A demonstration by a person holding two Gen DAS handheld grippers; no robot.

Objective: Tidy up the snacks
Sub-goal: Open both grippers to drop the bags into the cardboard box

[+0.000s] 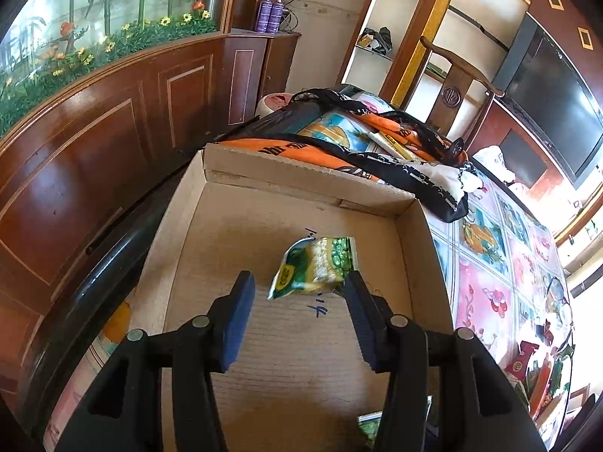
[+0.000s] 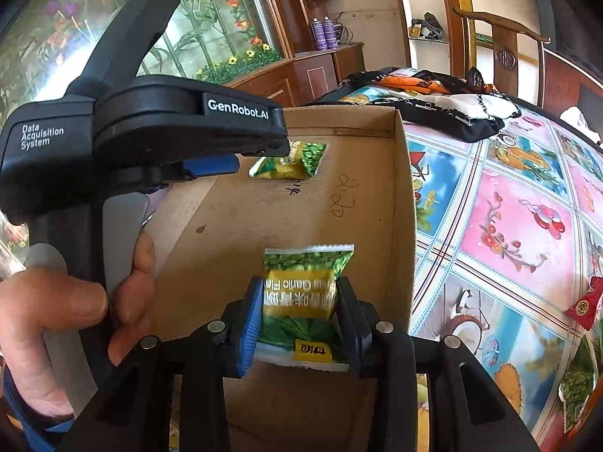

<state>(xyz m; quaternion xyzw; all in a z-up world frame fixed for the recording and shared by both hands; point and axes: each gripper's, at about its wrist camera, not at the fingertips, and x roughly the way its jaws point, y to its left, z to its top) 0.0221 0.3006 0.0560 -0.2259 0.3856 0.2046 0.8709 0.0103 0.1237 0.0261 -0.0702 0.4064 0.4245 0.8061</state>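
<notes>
**Placing the second snack packet in the cardboard box**

Status. Your right gripper (image 2: 299, 314) is clamped on a green and yellow snack packet (image 2: 301, 293), both pads pressing its sides, and holds it above the floor of the cardboard box (image 2: 401, 196). Your left gripper (image 1: 299, 293) stands partly open with nothing between its pads. A second green packet (image 1: 314, 267) lies on the box floor just beyond its fingertips; whether the right-hand pad touches that packet's edge cannot be told.

Procedure.
1. Keep the right grip closed until the held packet is low over the box floor.
2. Aim for bare cardboard nearer you than the packet already lying there, so the two do not overlap.
3. Release, then lift straight up to avoid dragging the packet along.
4. Clear the left gripper upward first; it appears to be done with its packet.

View differences. The right wrist view shows the held packet, the left gripper's body from the side, and the hand (image 2: 56, 312) on its handle; none of these appear complete in the left wrist view. It also shows a red packet (image 2: 586, 305) and another green packet (image 2: 578, 388) waiting on the patterned tablecloth (image 2: 508, 226). The left wrist view alone shows the box's folded far flap and, clearly, the gap between the left pads.
</notes>
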